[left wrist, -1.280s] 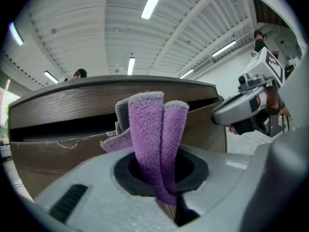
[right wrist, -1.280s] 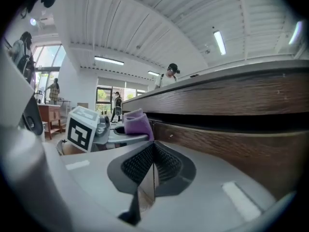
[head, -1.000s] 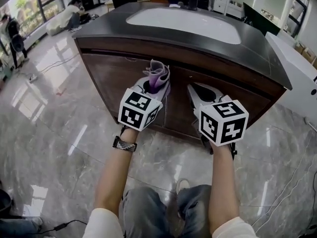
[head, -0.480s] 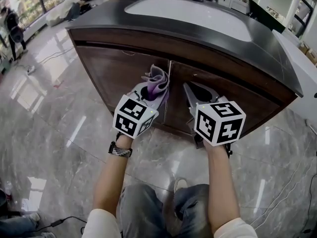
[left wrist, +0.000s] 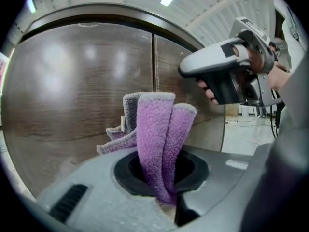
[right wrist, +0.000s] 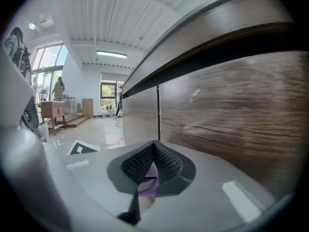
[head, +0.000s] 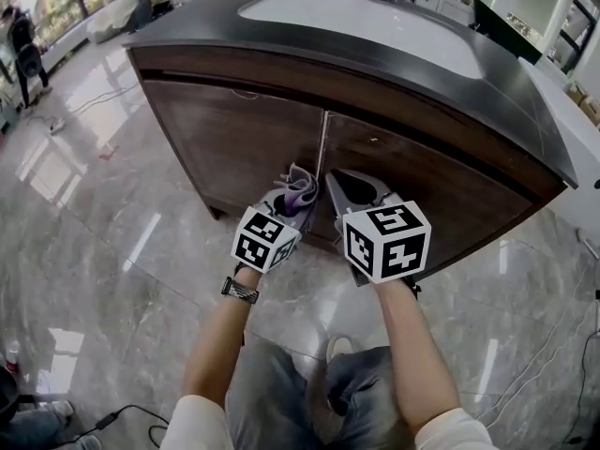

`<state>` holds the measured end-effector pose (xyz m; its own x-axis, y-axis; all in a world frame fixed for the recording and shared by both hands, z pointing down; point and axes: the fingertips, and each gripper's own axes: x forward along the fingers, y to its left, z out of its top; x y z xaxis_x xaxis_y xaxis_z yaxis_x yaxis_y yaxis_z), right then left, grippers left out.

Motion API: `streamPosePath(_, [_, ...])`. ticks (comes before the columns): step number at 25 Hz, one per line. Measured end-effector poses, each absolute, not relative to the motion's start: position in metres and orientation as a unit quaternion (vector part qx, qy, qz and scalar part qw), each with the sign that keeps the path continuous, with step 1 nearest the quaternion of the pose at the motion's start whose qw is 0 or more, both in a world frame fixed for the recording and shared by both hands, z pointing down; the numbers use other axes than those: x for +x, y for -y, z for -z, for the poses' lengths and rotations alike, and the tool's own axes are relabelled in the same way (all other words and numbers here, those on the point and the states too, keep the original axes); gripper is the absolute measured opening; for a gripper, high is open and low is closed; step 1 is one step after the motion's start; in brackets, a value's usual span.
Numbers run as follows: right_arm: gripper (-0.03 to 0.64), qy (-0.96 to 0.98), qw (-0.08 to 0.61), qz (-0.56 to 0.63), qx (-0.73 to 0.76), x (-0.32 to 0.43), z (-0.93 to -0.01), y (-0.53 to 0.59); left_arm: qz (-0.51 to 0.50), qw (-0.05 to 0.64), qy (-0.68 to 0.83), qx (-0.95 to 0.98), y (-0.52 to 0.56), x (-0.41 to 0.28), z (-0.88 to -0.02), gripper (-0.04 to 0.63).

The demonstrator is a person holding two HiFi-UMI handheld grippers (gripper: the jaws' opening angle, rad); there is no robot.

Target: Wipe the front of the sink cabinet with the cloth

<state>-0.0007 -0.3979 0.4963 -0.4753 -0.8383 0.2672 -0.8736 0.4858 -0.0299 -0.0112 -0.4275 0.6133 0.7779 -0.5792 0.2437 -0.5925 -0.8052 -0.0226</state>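
Left gripper (left wrist: 159, 180), clamping the folded purple terry cloth (left wrist: 155, 129), is sliding down the dark brown wooden sink cabinet (head: 234, 134), probably wiping near its door seam. The stroke is nearing the base. Right gripper (right wrist: 153, 153), jaws pressed together and empty, is descending alongside.

We see a purple and grey cloth (left wrist: 154, 139), a dark brown wood-grain cabinet (head: 225, 139), black counter (head: 511, 87), grey marbled floor (head: 84, 242)

So the purple terry cloth (left wrist: 154, 129) sticks up from the left gripper (head: 289, 209), close before the brown wooden sink cabinet front (head: 234, 129), just left of its door seam (head: 322, 148), with the right gripper (head: 345, 187) beside it, both below the dark countertop (head: 525, 111).
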Motion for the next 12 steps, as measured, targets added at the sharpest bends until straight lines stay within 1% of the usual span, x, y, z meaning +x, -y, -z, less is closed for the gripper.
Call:
streamPosePath(3, [0.006, 0.852, 0.111, -0.083, 0.504, -0.002, -0.501, 0.398, -0.143, 0.026, 0.311, 0.939, 0.428, -0.013, -0.632, 0.049])
streamPosePath(12, [0.006, 0.831, 0.091, -0.117, 0.535, 0.016, -0.496, 0.392, -0.194, 0.084, 0.297, 0.931, 0.426, -0.01, -0.714, 0.049])
